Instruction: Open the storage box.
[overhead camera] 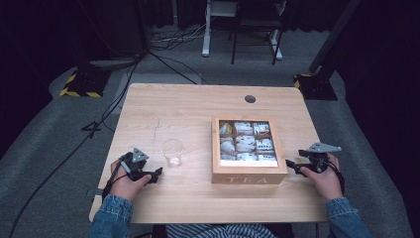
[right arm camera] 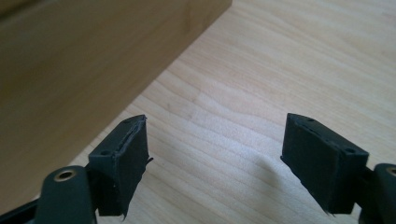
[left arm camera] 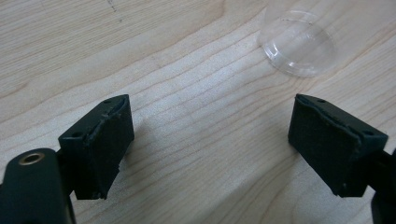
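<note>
A wooden tea box marked TEA sits right of the table's middle, its compartments filled with several tea bags. A clear plastic cup stands upright to its left. My left gripper rests low on the table just left of and nearer than the cup, open and empty; in the left gripper view the cup's base lies ahead at upper right. My right gripper is open beside the box's right wall; in the right gripper view that wall stands close at left.
The light wooden table has a round cable hole at the back. Beyond it on the grey carpet are cables, yellow-black stand bases and furniture legs. Denim sleeves enter from the bottom edge.
</note>
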### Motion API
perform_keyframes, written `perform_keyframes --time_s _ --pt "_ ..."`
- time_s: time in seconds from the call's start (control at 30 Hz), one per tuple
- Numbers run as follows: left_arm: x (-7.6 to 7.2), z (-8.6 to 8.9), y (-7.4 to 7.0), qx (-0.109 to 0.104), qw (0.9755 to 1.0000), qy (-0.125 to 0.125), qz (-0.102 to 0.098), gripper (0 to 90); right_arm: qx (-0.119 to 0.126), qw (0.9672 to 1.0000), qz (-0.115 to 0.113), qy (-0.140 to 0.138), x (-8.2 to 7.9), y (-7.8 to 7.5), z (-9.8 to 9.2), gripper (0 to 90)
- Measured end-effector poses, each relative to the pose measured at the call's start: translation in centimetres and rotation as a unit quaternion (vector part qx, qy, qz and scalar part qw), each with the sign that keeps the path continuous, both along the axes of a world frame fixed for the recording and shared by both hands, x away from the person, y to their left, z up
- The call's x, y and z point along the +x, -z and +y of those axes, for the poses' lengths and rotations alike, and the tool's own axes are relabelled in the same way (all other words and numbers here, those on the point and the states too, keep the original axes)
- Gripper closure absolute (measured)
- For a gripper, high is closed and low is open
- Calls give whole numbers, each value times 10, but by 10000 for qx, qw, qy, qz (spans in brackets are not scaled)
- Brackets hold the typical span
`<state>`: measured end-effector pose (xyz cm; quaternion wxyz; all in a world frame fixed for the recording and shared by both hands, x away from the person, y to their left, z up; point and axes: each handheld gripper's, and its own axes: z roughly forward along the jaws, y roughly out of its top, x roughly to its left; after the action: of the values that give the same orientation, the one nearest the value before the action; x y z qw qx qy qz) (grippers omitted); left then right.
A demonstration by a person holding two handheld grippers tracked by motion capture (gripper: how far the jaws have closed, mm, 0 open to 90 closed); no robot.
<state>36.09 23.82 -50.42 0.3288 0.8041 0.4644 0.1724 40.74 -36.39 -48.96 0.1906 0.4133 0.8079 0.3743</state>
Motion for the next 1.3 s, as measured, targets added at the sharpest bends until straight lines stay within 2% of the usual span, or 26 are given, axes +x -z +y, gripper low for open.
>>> perform_keyframes --time_s 0.17,0.53,0.83,1.07,1.3 --pt "0 0 0 19 10000 6 -9 146 -161 9998 55 -101 -8 -11 0 284" --pt "0 0 0 19 10000 5 -9 146 123 9997 154 -166 -27 -34 5 313" --pt "0 0 0 29 10000 2 -12 146 255 9988 125 -401 -43 -52 16 330" --pt "0 0 0 28 10000 1 -12 146 256 9982 94 -540 -58 -59 23 337" --pt "0 0 0 20 10000 -24 -29 146 296 9973 201 -639 -68 -59 23 344"
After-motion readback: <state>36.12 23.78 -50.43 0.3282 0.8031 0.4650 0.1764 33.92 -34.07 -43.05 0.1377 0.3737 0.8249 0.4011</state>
